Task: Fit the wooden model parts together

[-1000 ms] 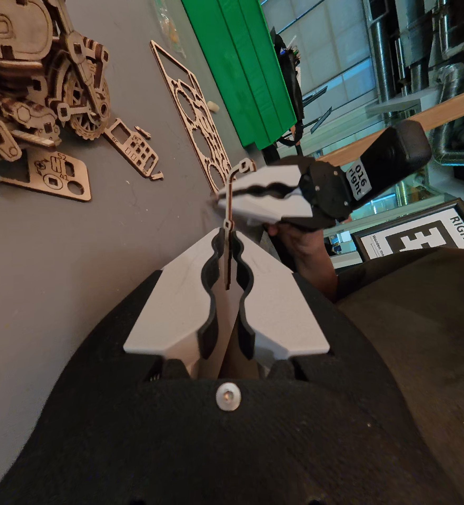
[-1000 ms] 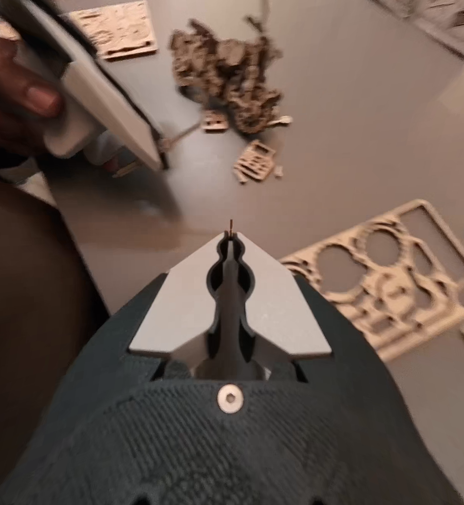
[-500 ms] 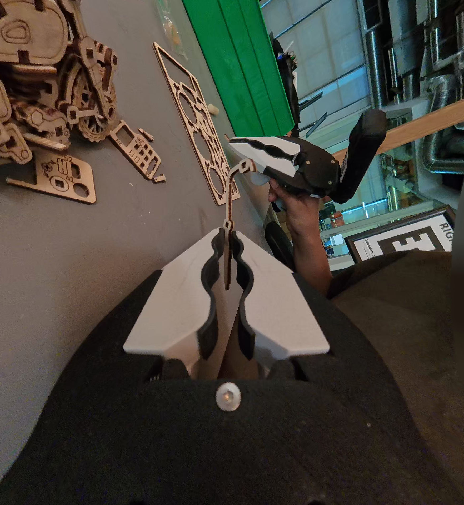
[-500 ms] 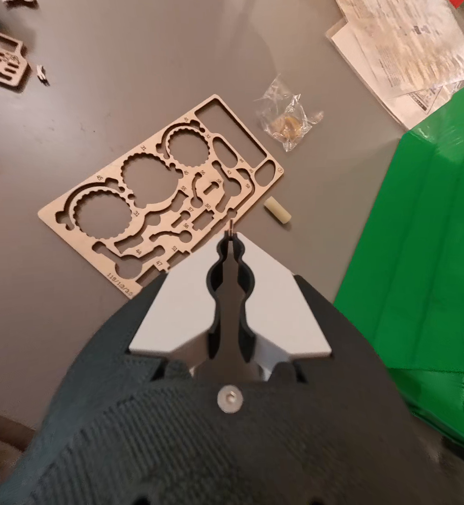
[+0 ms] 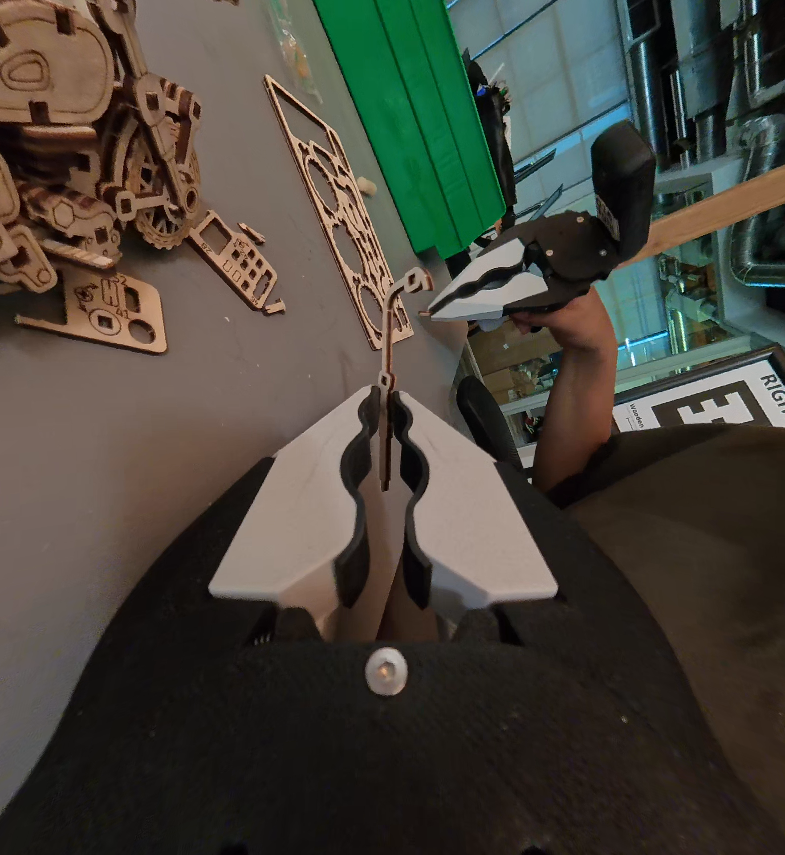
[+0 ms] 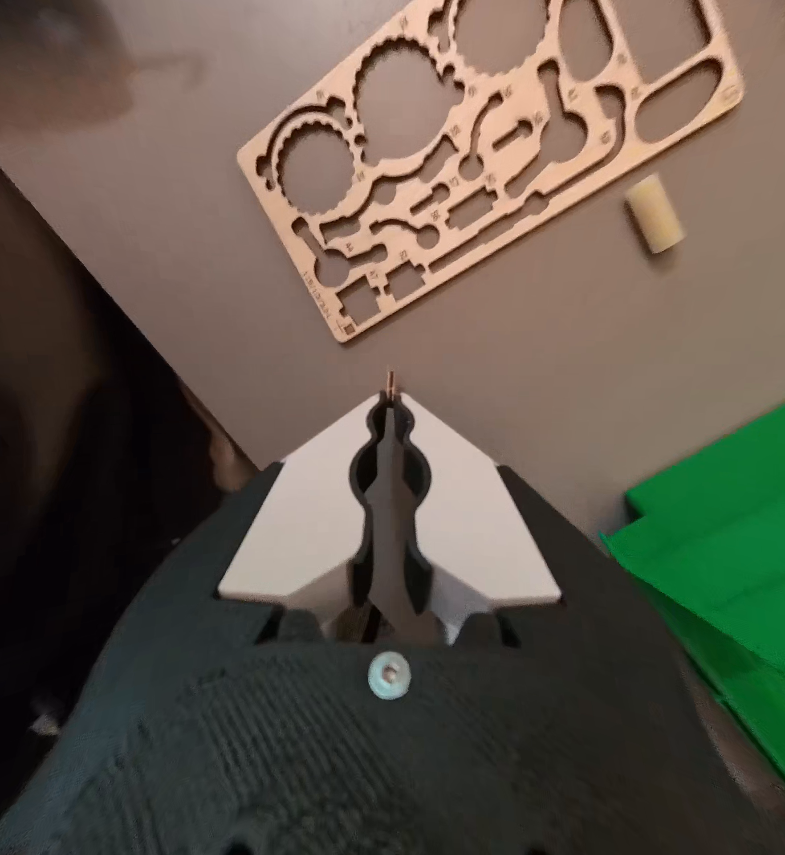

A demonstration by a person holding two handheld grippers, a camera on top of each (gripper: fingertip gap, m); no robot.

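Note:
My left gripper (image 5: 385,393) is shut on a thin bent wooden rod (image 5: 389,333) that sticks up from its tips, with a small square loop at its far end. My right gripper (image 6: 390,395) is shut on a tiny wooden pin (image 6: 390,383) that just pokes past its tips. In the left wrist view the right gripper (image 5: 432,313) hangs in the air a short way right of the rod's top end, apart from it. The part-built wooden model (image 5: 57,152) lies on the grey table at the top left.
An emptied wooden part sheet (image 6: 487,152) lies flat on the table (image 5: 103,439), also in the left wrist view (image 5: 349,217). Loose cut pieces (image 5: 103,310) lie by the model. A small pale cylinder (image 6: 654,213) and a green box (image 6: 728,532) are to the right.
The right gripper swung away from the rod's top, out over the part sheet, then came back to just right of the rod. The left gripper held the rod almost still.

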